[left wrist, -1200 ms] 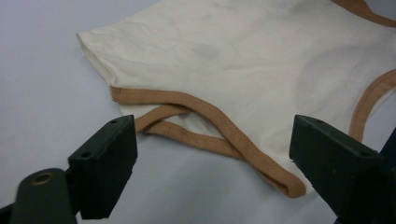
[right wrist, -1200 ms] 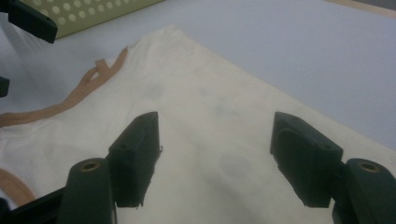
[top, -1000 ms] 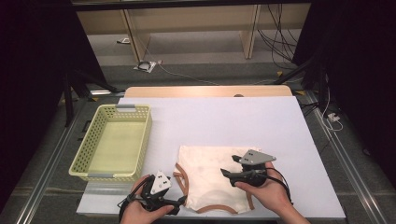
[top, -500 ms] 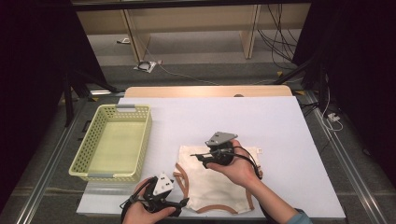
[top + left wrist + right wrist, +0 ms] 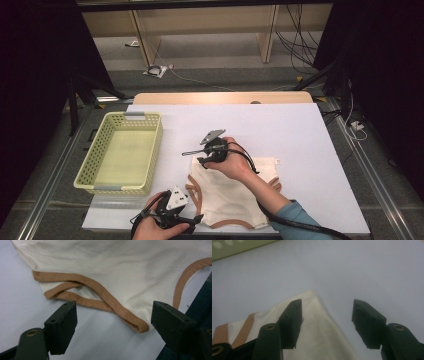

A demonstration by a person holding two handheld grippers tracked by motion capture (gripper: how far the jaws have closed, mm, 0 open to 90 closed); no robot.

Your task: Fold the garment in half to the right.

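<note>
A pale yellow-green perforated basket stands on the left part of the white table sheet. Beyond the table's wooden far edge, cables trail across the grey floor beneath pale wooden furniture legs.

High view: fixed above the near edge of the table, facing forward and down, far enough to take in the whole top and the floor beyond. Left claw view: rides low at the near edge, close on the brown-edged hem of the cream garment. Right claw view: rides low at the garment's far corner, very close, facing the basket. All three views share the garment and the white tabletop
</note>
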